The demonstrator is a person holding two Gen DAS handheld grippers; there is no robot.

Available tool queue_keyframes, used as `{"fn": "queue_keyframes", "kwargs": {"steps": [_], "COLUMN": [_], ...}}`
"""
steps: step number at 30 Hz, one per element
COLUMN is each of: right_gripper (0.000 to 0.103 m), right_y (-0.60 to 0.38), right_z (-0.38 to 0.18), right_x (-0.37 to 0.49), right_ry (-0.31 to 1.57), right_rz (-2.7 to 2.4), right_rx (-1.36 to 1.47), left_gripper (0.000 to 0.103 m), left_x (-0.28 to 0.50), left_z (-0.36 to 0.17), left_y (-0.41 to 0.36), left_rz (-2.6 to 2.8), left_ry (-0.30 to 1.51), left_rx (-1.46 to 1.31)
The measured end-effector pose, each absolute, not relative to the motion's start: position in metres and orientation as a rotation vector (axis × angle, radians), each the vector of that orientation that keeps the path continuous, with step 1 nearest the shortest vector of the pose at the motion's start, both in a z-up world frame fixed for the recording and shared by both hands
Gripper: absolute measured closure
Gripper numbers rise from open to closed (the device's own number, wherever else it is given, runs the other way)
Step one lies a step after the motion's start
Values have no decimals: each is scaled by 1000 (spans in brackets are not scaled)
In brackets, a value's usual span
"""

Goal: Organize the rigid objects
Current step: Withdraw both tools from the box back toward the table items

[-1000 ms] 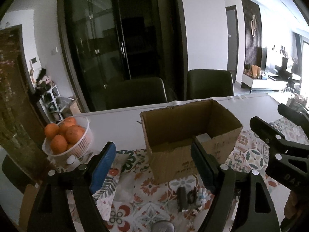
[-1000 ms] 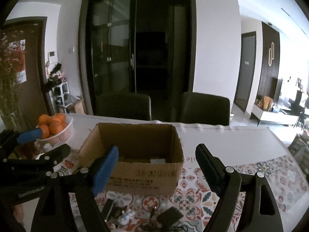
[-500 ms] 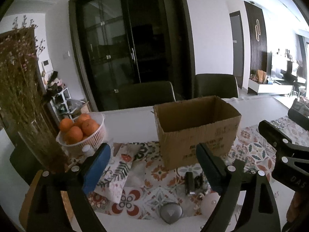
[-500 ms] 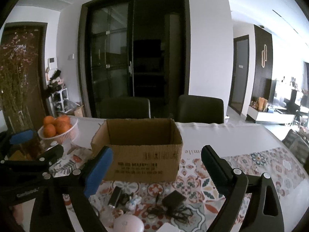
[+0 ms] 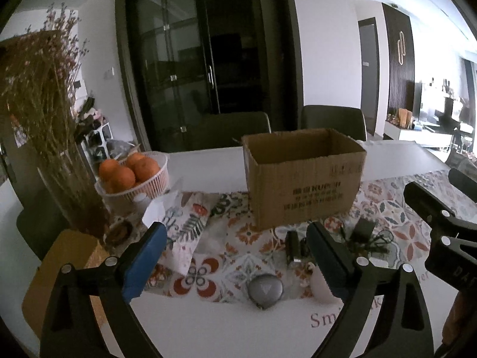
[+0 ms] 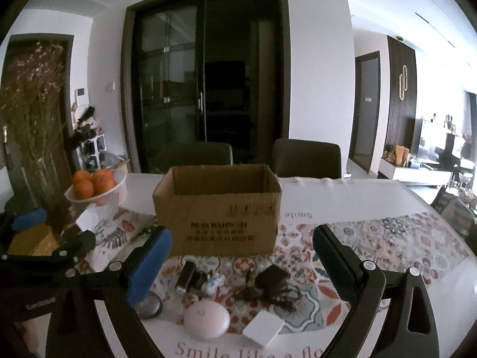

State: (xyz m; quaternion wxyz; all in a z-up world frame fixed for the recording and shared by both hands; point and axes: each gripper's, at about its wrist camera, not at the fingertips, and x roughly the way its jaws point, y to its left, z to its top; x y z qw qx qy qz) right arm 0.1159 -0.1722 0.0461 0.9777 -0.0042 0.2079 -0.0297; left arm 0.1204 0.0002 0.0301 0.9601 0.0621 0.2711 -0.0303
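Both my grippers, left gripper [image 5: 235, 256] and right gripper [image 6: 241, 261], backed off the box [image 6: 219, 208], jaws opening empty; tangled charger cable [image 6: 269, 288] may snag neighbours.

Dim, window-lit from right; fisheye edges vignetted

Box: we see a brown cardboard box [image 6: 217, 211], open on top, standing upright.
Small things: a pink round thing [image 6: 206, 316], white block [image 6: 263, 327], black charger [image 6: 272, 277] lie before it.
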Motion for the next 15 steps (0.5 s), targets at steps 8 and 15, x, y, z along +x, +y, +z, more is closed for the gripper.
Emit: {"fn": "queue_keyframes", "kwargs": {"steps": [8,15], "right_gripper": [6,6], "right_y": [-170,-170], "right_z": [28,8], "right_x": [99,83], "right_ry": [438,454], "right_rz": [-84,-102], "right_rx": [-1,9], "left_gripper": [6,6], "left_x": [101,89], "left_z": [10,-9], "left_y": [4,8], "left_rz": [-52,-62], "left_ry": [540,578], "left_rx": [128,88]}}
